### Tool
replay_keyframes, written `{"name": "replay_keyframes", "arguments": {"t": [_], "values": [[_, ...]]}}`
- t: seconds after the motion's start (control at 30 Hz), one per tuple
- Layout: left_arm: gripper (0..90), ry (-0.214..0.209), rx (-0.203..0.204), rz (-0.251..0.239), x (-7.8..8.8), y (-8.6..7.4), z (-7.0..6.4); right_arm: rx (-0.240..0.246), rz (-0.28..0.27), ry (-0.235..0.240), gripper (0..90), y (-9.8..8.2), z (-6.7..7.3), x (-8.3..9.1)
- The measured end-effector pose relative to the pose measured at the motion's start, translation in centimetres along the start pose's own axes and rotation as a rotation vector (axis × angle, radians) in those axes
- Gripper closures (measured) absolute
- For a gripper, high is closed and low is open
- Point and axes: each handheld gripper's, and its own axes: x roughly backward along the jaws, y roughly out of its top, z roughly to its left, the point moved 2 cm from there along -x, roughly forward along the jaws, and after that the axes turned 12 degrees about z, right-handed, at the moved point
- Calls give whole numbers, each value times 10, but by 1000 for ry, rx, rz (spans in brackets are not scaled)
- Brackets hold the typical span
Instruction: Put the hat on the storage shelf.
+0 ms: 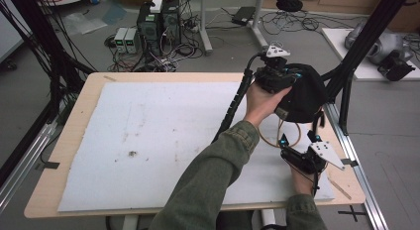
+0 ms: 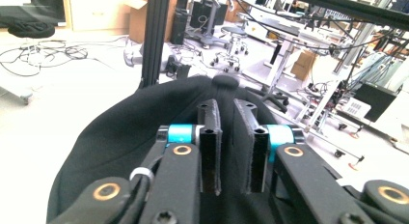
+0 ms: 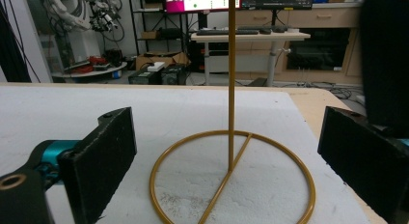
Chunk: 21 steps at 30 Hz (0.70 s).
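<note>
A black cap (image 1: pixel 304 93) sits atop a thin gold stand at the table's right side, with the stand's ring base (image 1: pixel 267 141) lying on the white foam. My left gripper (image 1: pixel 285 79) reaches across from the left and its jaws stand nearly together, pinching the cap's cloth (image 2: pixel 120 137) just below the top button (image 2: pixel 224 80). The left gripper (image 2: pixel 230 113) looks along the crown. My right gripper (image 1: pixel 292 146) is low at the front right and wide open. In its view the right gripper (image 3: pixel 226 132) frames the stand's upright rod (image 3: pixel 231 64) and ring base (image 3: pixel 231 137); the cap (image 3: pixel 386 55) hangs at upper right.
A white foam sheet (image 1: pixel 163 136) covers the wooden table (image 1: pixel 74 131). A slanted black frame post (image 1: pixel 366 36) rises just behind the cap at the right edge. Computers and cables (image 1: pixel 158 27) lie on the floor beyond the far edge.
</note>
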Motion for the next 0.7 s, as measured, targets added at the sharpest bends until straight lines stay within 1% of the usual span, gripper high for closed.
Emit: {"name": "replay_keyframes", "arguments": {"t": [0.07,0.13,0.17,0.2,0.23,0.3,0.33,0.37,0.43,0.47,0.5,0.53,0.57,0.6,0.63,0.67,0.7], "values": [[740,-3,7,3,0,0,1,1,1,0,55,0,0,0],[723,-2,13,0,1,0,2,1,1,0,54,0,0,0],[690,-3,15,-3,2,0,2,2,0,-1,54,0,0,0],[690,-4,15,-7,2,0,2,2,0,-1,54,0,0,0],[649,-8,8,-10,3,0,1,1,1,0,55,0,0,0],[536,-4,5,-20,4,0,0,2,1,-3,54,0,0,1],[536,3,1,-28,4,0,0,2,1,-3,54,0,0,1],[445,1,-3,-39,6,1,0,-5,0,-2,54,0,0,1],[431,-8,-10,-63,9,0,0,-4,-1,-3,54,0,0,1],[387,3,-17,-69,10,0,1,0,0,-4,54,0,-1,1],[316,3,-17,-78,12,-1,2,4,-1,-5,54,0,-1,1],[305,3,-17,-78,12,-1,2,4,-1,-5,54,0,-1,2],[275,3,-18,-77,13,-3,3,5,0,-6,54,0,-1,2],[275,13,-22,-76,14,-4,3,5,0,-6,54,0,-1,2],[234,19,-24,-81,16,-5,5,2,0,-10,54,0,-2,2],[234,27,-27,-80,18,-6,6,2,0,-10,54,0,-2,2],[208,39,-27,-81,19,-7,8,-2,2,-10,54,0,-1,2]]}}
